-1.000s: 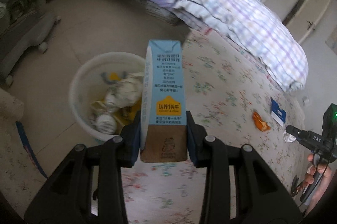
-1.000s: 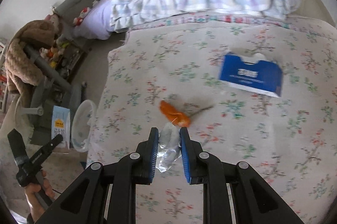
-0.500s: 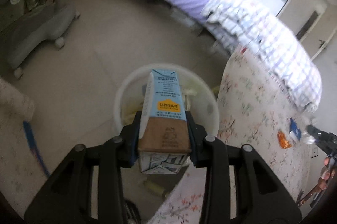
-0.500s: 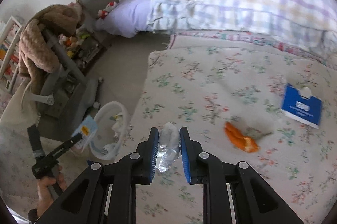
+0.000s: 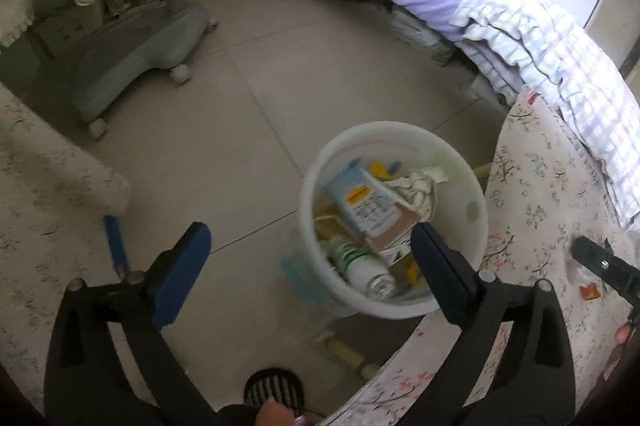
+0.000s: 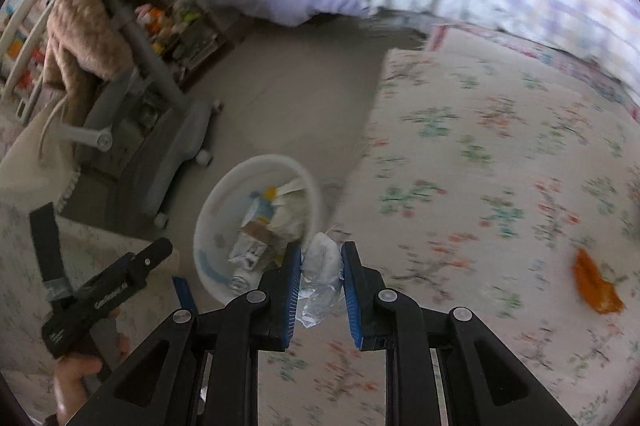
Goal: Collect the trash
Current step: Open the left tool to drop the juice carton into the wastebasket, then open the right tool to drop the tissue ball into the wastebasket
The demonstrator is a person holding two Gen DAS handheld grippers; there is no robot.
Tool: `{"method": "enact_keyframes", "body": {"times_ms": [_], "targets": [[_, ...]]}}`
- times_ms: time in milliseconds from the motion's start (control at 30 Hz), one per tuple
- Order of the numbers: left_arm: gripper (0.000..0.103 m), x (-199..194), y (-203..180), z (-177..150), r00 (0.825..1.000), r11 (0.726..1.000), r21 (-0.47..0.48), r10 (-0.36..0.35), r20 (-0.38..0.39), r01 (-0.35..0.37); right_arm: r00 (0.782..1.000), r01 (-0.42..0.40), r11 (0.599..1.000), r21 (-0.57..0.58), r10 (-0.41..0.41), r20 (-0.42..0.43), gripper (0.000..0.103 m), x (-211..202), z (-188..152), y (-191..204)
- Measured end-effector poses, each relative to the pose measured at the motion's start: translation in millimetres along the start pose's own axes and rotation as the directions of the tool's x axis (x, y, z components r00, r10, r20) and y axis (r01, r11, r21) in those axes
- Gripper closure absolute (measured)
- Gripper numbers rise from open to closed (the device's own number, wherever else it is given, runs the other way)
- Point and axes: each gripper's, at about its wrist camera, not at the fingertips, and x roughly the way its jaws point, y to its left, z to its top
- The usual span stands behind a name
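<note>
- The left gripper (image 5: 310, 264) hangs above the floor (image 5: 224, 105) and the white bin (image 5: 394, 310), its fingers (image 5: 182, 272) spread wide and holding nothing.
- A blue milk carton (image 5: 366, 203) lies tilted inside the bin on other rubbish.
- The right gripper (image 6: 322, 292), over the flowered bed (image 6: 480, 145) edge just beside the bin, has its fingers clamped on a crumpled clear plastic wrapper (image 6: 320, 266).
- An orange wrapper (image 6: 596, 286) lies on the bed farther right.
</note>
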Motion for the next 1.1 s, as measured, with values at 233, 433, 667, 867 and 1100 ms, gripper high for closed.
{"method": "enact_keyframes", "body": {"times_ms": [233, 433, 667, 867, 1100], "targets": [[0.001, -6.2, 11.4, -4.4, 0.999, 0.999, 0.035, 0.038, 0.001, -0.038, 1.000, -0.020, 1.000, -0.020, 0.020, -0.011, 0.082, 37.2, 4.9, 29.7], [0.001, -9.9, 12.9, -4.1, 1.000, 1.000, 0.017, 0.004, -0.009, -0.004, 1.000, -0.013, 1.000, -0.016, 0.013, -0.012, 0.081, 54.0, 5.4, 36.5], [0.001, -11.7, 12.5, -3.8, 1.000, 1.000, 0.001, -0.015, -0.008, 0.015, 0.999, 0.013, 0.999, -0.032, -0.012, 0.029, 0.029, 50.7, 9.6, 35.9], [0.001, -14.1, 7.1, -5.5, 1.000, 1.000, 0.012, -0.024, -0.007, 0.024, 0.998, 0.052, 0.998, -0.030, -0.051, 0.036, 0.029, 36.7, 6.5, 27.2], [0.001, -19.1, -2.8, -10.0, 0.999, 0.999, 0.024, -0.043, -0.010, 0.043, 0.999, 0.048, 0.998, 0.041, -0.049, 0.021, 0.029, 11.6, -10.1, -8.5]]}}
